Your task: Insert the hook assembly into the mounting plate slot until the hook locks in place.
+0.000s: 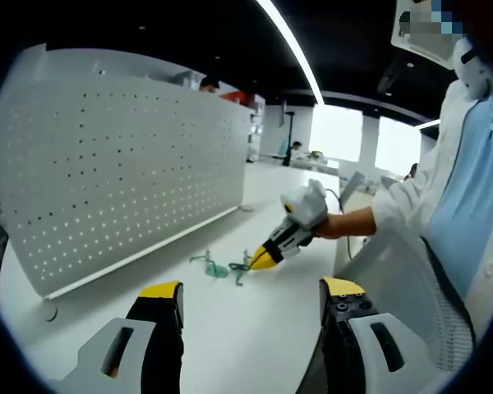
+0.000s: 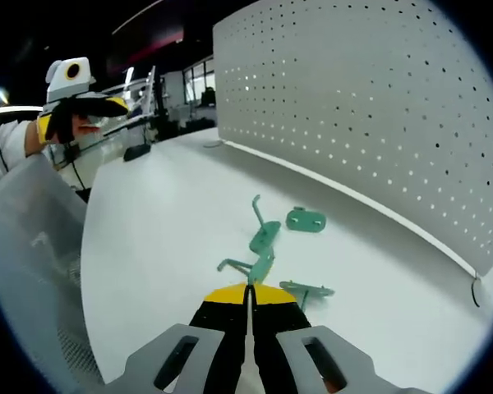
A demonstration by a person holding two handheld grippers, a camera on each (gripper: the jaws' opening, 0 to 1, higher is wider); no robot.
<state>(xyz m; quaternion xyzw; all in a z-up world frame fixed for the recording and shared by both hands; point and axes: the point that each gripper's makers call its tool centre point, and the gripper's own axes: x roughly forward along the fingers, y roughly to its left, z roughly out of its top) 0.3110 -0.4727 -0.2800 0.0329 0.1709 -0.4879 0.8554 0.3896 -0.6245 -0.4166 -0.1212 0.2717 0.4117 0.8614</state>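
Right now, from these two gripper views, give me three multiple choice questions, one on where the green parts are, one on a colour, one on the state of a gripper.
1. Where do the green metal parts lie?
A. on the white table in front of the pegboard
B. hanging on the pegboard
C. on the chair

2. What colour are the gripper jaw tips?
A. red
B. yellow
C. blue

3. How do the right gripper jaws stand?
A. wide apart
B. closed together
C. clamped on a cable

Answers: 1 A, the parts rest flat on the tabletop; 2 B, yellow caps top the black jaws; 3 B, the right gripper view shows the tips meeting at a thin seam.
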